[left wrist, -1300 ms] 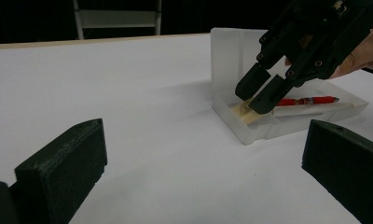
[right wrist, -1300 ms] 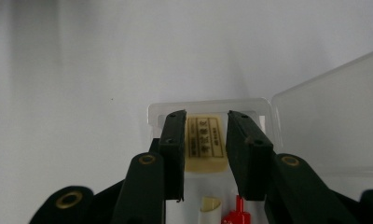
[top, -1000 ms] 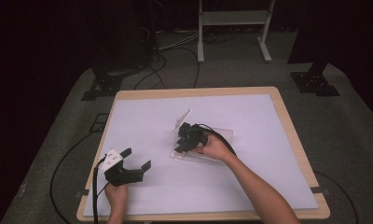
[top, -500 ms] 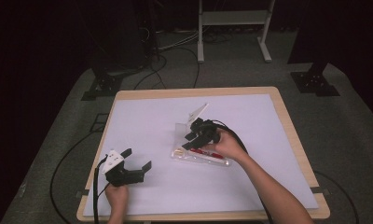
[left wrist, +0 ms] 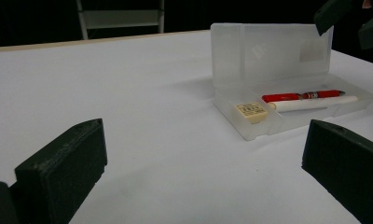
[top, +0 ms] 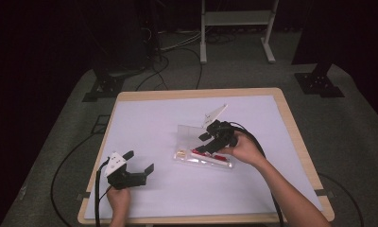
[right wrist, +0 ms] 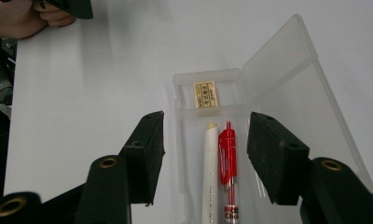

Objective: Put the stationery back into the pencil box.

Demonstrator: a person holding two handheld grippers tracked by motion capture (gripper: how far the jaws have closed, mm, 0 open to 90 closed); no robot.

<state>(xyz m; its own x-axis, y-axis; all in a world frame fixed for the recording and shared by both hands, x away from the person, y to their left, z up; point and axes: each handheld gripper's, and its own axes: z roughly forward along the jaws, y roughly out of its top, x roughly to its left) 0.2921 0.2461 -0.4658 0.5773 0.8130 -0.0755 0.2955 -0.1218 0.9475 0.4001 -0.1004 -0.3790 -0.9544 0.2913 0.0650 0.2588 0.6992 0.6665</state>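
**Pencil case open, right gripper backing off**

The right gripper [top: 210, 138] has just been opening its jaws, which now stand wide and hold nothing. Best to lift straight clear without bumping the upright lid. The clear plastic pencil case [top: 203, 158] sits mid-table, holding a red pen [right wrist: 227, 161], white pen [right wrist: 210, 177] and small eraser [right wrist: 206, 94]. The left gripper [top: 139, 166] idles at 7 o'clock, jaws wide, empty.

My left hand-held gripper [top: 139, 161] sits low near my edge, jaws wide apart with nothing between them. My right hand-held gripper [top: 210, 140] hangs farther out, tilted downward; its jaws have just been opening and grip nothing.
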